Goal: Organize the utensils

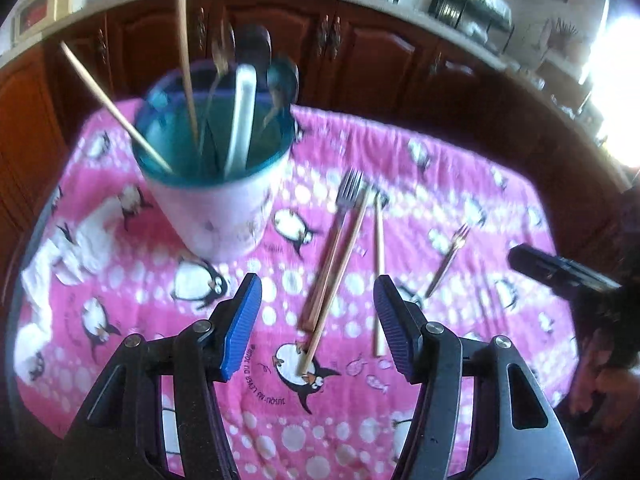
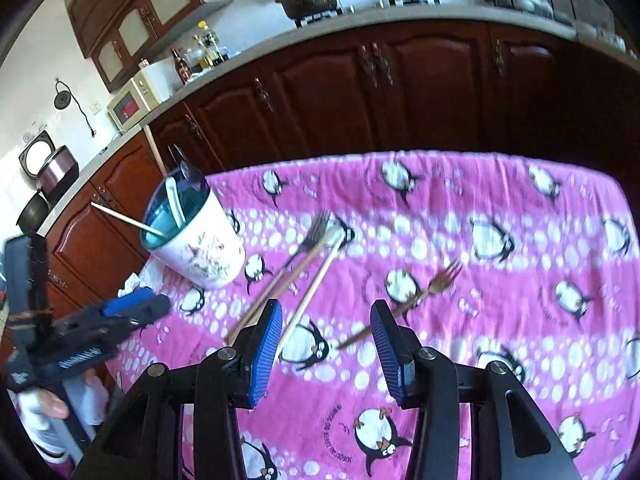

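Left wrist view: left hand-held gripper (image 1: 318, 326) jaws apart, empty, above two chopsticks (image 1: 340, 264) and a fork (image 1: 347, 196) lying on the penguin cloth (image 1: 460, 168), long axes near-to-far, tines far. Cup (image 1: 216, 184) far left holds upright utensils. Small fork (image 1: 446, 260) right, tines far-right. Right wrist view alone shows microwave (image 2: 134, 100); right hand-held gripper (image 2: 326, 344) apart, empty. Cloth lettering unreadable.

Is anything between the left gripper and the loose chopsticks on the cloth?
Nothing visible. The left gripper is open above the chopsticks, which lie beside a fork on the pink cloth. The cup stands off to the left.
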`<state>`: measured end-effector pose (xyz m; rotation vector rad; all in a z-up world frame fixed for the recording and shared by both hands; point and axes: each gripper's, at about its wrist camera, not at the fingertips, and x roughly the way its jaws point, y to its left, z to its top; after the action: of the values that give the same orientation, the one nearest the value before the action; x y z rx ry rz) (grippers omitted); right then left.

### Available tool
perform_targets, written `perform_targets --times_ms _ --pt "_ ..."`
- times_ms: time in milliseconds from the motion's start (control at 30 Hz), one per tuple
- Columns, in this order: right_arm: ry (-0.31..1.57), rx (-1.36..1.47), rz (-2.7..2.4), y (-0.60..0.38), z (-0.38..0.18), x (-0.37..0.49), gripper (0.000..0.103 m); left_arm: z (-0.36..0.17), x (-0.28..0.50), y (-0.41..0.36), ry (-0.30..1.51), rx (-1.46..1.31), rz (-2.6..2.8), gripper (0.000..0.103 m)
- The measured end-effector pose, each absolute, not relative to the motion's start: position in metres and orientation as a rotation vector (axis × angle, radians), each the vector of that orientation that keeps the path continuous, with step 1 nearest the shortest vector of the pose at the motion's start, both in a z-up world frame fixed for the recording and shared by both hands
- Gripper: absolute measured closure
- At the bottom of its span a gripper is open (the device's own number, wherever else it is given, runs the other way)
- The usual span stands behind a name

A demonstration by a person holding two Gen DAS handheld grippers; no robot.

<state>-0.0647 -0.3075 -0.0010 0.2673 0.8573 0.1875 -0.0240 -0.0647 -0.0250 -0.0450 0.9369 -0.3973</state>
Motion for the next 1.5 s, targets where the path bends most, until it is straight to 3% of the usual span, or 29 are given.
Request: perform_targets --times_ms 333,400,467,533,733,1000,1100,1267,1500 --pt "0.9 0.286 0.167 -0.321 -0.027 -0.054 0.059 -0.088 0.003 -0.09 1.052 -0.011 -0.363 0.046" --pt "0.911 0.296 0.162 -0.325 -0.032 -0.053 0.059 -0.095 0.005 -0.096 1.069 0.007 -0.364 0.054" --pt "0.918 0.304 0.162 -0.328 -0.036 -0.052 0.059 -0.1 0.006 -0.102 1.069 0.039 -0.344 0.072" --pt "0.922 0.31 0.163 -0.329 -0.038 -0.05 0.059 -0.099 0.007 -0.105 1.072 0.033 -0.365 0.082" --pt "0.92 0.317 0.188 -0.323 -0.039 -0.043 0.059 -0.096 -0.013 -0.109 1.099 0.014 -0.376 0.087" --pt "0.941 0.3 0.294 -0.293 -0.043 -0.029 0.059 -0.092 -0.08 -0.107 1.17 0.008 -0.442 0.088" --pt "0.964 0.335 0.356 -0.279 -0.051 -0.018 0.068 -0.091 -0.088 -0.102 1.192 -0.013 -0.469 0.087" --pt "1.034 0.361 0.405 -0.257 -0.071 0.001 0.072 -0.082 -0.084 -0.079 1.197 -0.079 -0.486 0.073" --pt "1.087 0.274 0.365 -0.236 -0.092 0.024 0.077 -0.073 -0.062 -0.058 1.143 -0.107 -0.435 0.07"
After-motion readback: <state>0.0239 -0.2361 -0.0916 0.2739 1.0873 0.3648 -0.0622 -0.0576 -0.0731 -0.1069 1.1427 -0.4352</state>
